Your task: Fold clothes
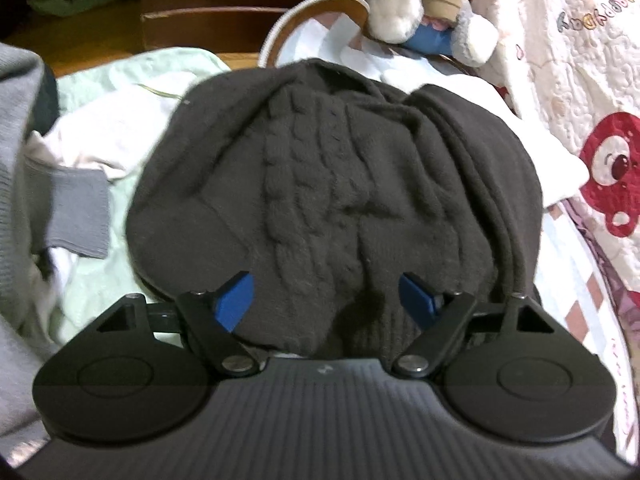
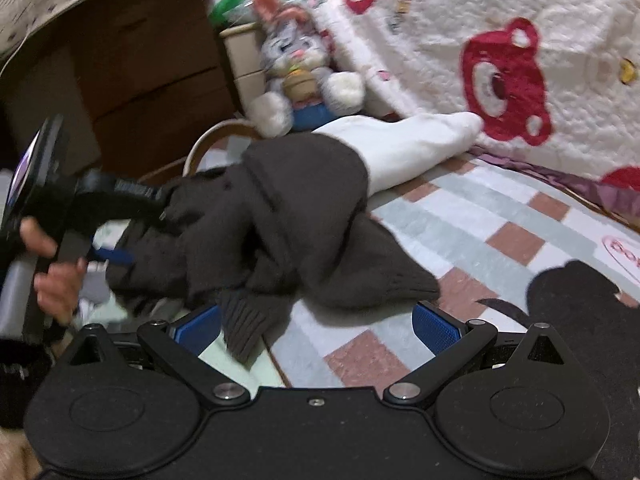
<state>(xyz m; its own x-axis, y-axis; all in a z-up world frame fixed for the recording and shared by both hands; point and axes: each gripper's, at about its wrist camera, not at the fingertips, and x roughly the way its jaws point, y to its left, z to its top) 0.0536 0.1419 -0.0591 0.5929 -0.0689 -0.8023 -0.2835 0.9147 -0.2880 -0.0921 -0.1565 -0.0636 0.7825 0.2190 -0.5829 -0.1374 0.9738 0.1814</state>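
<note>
A dark brown cable-knit sweater (image 1: 328,184) lies bunched on the bed and fills the left wrist view. My left gripper (image 1: 326,300) is open, its blue pads on either side of the sweater's ribbed hem. In the right wrist view the same sweater (image 2: 288,216) lies crumpled on the checked sheet. My right gripper (image 2: 316,330) is open, with a ribbed cuff (image 2: 248,324) lying between its pads. The left gripper (image 2: 108,254) shows at the left edge, held by a hand.
A grey knit garment (image 1: 76,216) and pale green and white clothes (image 1: 104,128) lie left of the sweater. A white folded garment (image 2: 404,144), a plush rabbit (image 2: 296,76) and a bear-print blanket (image 2: 500,60) lie behind. A wooden cabinet (image 2: 152,80) stands far left.
</note>
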